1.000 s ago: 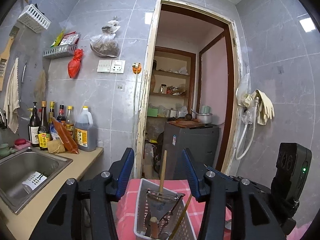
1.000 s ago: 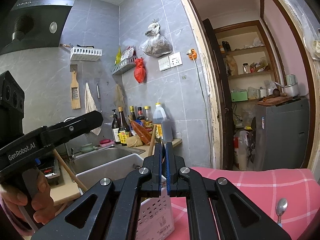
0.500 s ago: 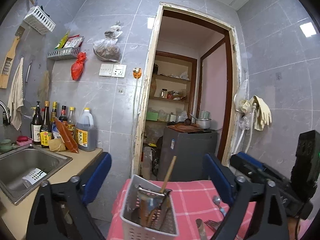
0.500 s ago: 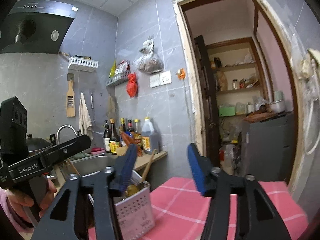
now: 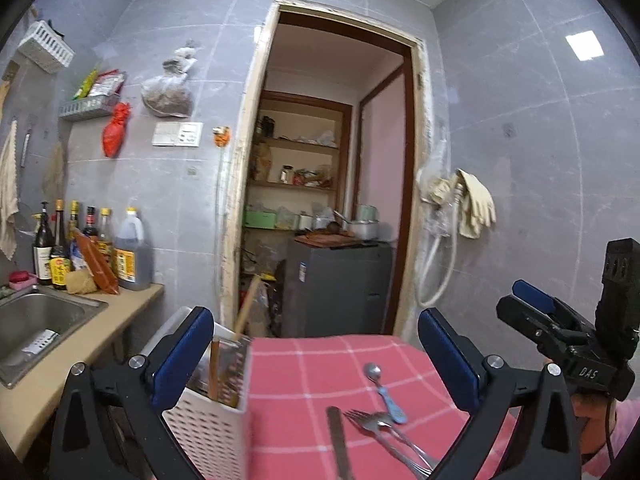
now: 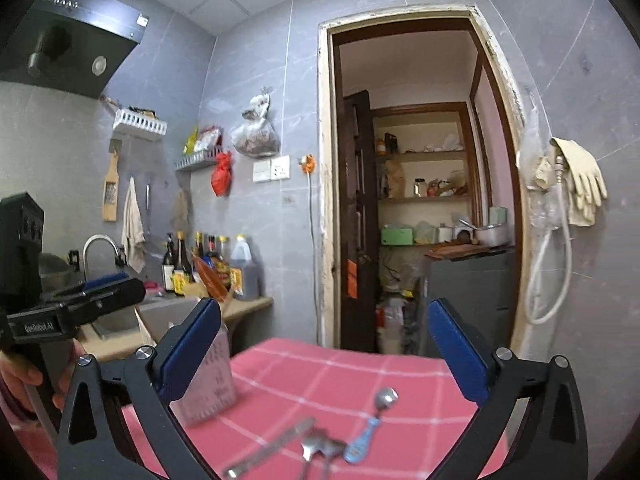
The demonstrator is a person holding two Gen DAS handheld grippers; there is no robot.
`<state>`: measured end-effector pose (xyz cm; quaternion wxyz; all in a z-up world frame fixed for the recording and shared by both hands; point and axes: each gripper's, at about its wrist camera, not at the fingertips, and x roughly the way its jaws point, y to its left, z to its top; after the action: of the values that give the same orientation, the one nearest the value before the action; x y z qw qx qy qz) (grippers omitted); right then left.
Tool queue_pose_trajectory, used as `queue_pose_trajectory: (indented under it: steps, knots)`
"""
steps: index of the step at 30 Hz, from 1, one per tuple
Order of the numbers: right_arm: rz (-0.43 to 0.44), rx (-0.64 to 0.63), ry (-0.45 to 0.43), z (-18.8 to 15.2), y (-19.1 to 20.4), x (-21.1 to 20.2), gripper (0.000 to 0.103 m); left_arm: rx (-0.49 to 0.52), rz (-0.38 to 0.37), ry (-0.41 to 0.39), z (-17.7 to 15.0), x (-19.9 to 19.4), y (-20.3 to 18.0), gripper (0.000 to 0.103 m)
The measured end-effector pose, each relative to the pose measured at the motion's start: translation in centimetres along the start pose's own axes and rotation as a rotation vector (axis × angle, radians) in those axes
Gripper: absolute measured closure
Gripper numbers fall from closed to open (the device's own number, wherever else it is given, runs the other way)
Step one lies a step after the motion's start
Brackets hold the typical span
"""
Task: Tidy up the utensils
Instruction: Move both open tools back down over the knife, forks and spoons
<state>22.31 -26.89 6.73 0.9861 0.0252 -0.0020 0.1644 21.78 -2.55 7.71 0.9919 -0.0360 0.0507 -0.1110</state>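
- My left gripper (image 5: 316,356) stands wide open with nothing between its blue pads; its jaws have just been opening.
- My right gripper (image 6: 324,352) is likewise spread to its full width and empty, its jaws having just been opening too.
- The white perforated utensil caddy (image 5: 208,420) stands on the left edge of the table with the pink checked cloth (image 5: 320,364), just beside my left gripper's left finger (image 5: 180,364).
- In the caddy I see wooden handles, one long one (image 5: 245,307) leaning out over the top, and a metal piece whose kind I cannot make out.
- Loose on the cloth lie a spoon with a blue handle (image 5: 382,386), a fork (image 5: 384,436) and a flat metal utensil (image 5: 338,444), close together, to the right of the caddy and apart from it.
- From the right wrist view, the same spoon (image 6: 374,424) lies nearest the right side, the fork (image 6: 316,450) and flat utensil (image 6: 268,452) blurred beside it.
- Left of the table, a counter holds a steel sink (image 5: 36,316) and a row of sauce bottles (image 5: 80,248) against the grey tiled wall.
- A pair of pale rubber gloves (image 5: 474,204) hangs right of the doorway.
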Motion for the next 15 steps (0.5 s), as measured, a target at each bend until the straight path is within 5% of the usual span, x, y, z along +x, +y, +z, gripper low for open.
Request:
queue_pose_trajectory:
  steps: [15]
  knots:
    - [-0.035,0.062,0.09,-2.6,-3.7,-0.5,0.001,0.058,-0.005,-0.088,-0.3,-2.5,-3.1,0.0]
